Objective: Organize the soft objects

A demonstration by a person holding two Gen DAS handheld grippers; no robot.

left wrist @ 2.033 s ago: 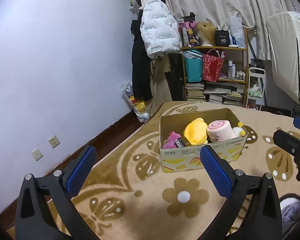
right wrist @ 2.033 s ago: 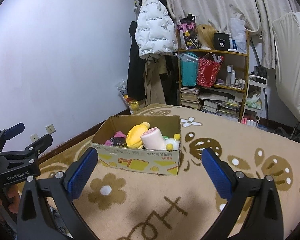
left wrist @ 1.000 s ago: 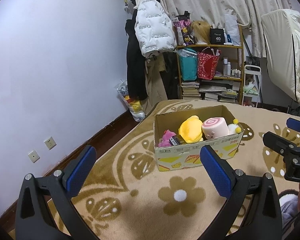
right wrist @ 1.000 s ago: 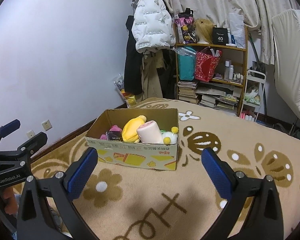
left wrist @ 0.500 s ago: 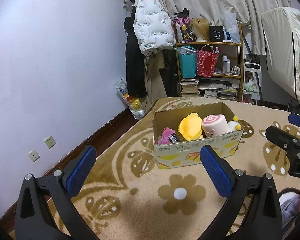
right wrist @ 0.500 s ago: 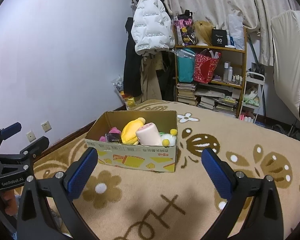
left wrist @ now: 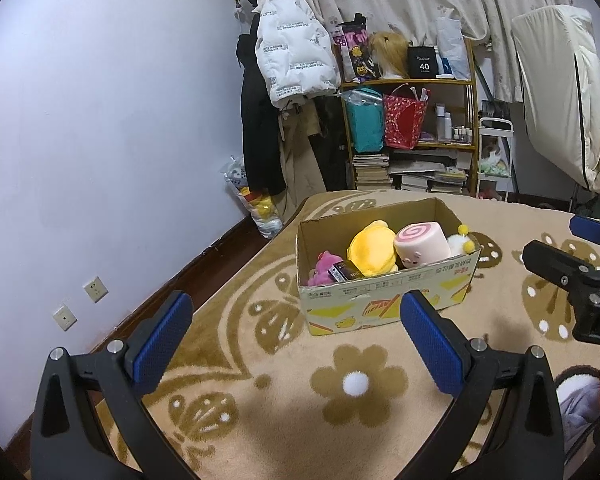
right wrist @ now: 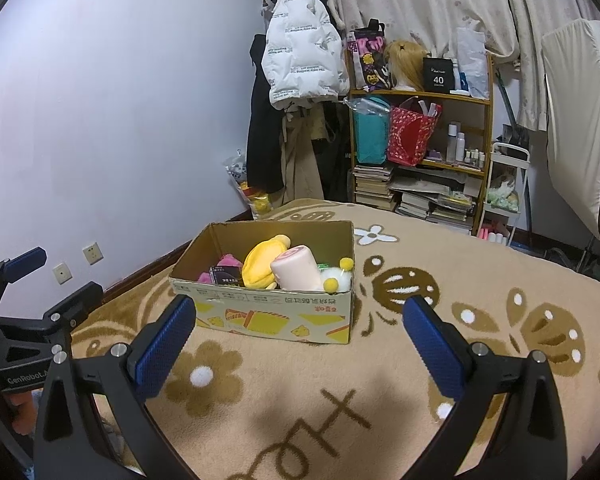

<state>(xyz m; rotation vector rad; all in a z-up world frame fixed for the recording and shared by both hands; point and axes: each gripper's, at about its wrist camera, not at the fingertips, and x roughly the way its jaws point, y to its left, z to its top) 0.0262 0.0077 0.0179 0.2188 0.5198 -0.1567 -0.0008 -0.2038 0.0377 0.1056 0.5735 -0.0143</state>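
Observation:
A cardboard box [left wrist: 392, 300] [right wrist: 272, 312] stands on the beige flower-patterned carpet ahead of both grippers. Inside lie a yellow plush [left wrist: 372, 252] [right wrist: 262, 264], a pink swirl roll plush [left wrist: 422, 244] [right wrist: 298, 272], a magenta plush [left wrist: 322, 268] [right wrist: 228, 262], a white plush with yellow pompoms [left wrist: 460, 240] [right wrist: 336, 276] and a small dark packet [left wrist: 346, 271] [right wrist: 226, 276]. My left gripper [left wrist: 296, 336] is open and holds nothing, short of the box. My right gripper [right wrist: 298, 340] is open too, also short of the box. Each gripper shows at the edge of the other's view.
A wooden shelf [right wrist: 420, 140] with bags, books and bottles stands at the back wall beside hanging coats [left wrist: 292, 56]. A plastic bag [left wrist: 256, 208] sits by the wall. The carpet's left edge meets dark floor [left wrist: 204, 260]. A small white cart [right wrist: 504, 188] stands right of the shelf.
Both grippers have shifted slightly, so the box sits a little differently in each view. Both stay open and the box's contents are unchanged.

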